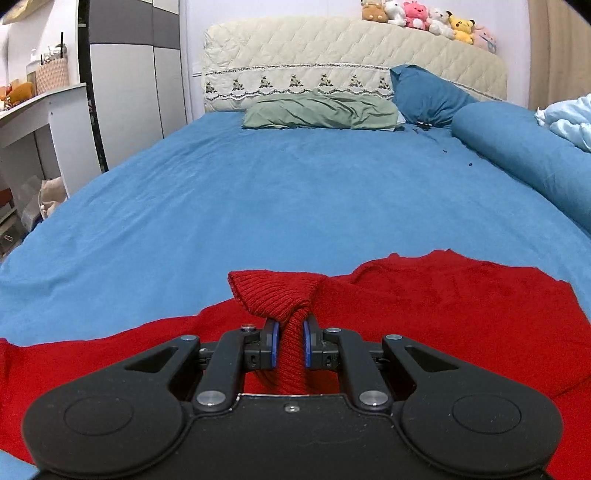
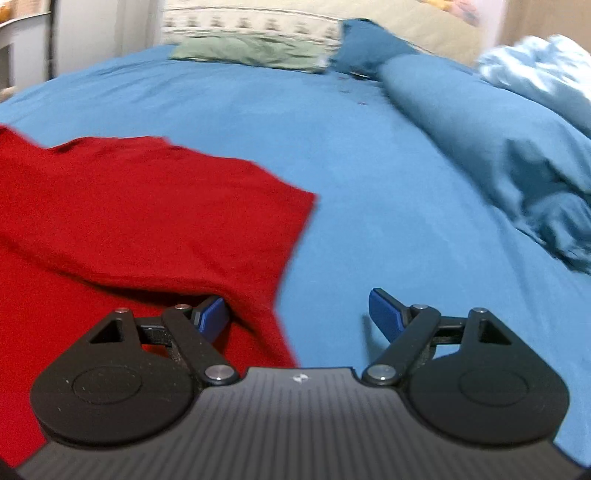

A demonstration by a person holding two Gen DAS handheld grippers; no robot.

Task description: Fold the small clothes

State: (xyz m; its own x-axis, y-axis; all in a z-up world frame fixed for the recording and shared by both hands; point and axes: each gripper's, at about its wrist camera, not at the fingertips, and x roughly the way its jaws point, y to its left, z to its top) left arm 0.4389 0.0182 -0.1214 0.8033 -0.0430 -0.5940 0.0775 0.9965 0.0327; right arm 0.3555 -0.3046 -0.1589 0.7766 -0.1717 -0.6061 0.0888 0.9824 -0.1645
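One red knit garment (image 1: 443, 306), spread across the lower part of the frame on the blue bedsheet (image 1: 277, 192); its ribbed cuff (image 1: 273, 295) is bunched up and clamped between the pads of the left gripper (image 1: 290, 345). Right gripper (image 2: 301, 314): jaws wide apart, straddling the garment's right edge, left pad over red cloth. Wide bare sheet above. Two pillows, one green (image 1: 321, 110), one blue (image 1: 424, 92); six plush toys (image 1: 428, 16) along the headboard, upper right
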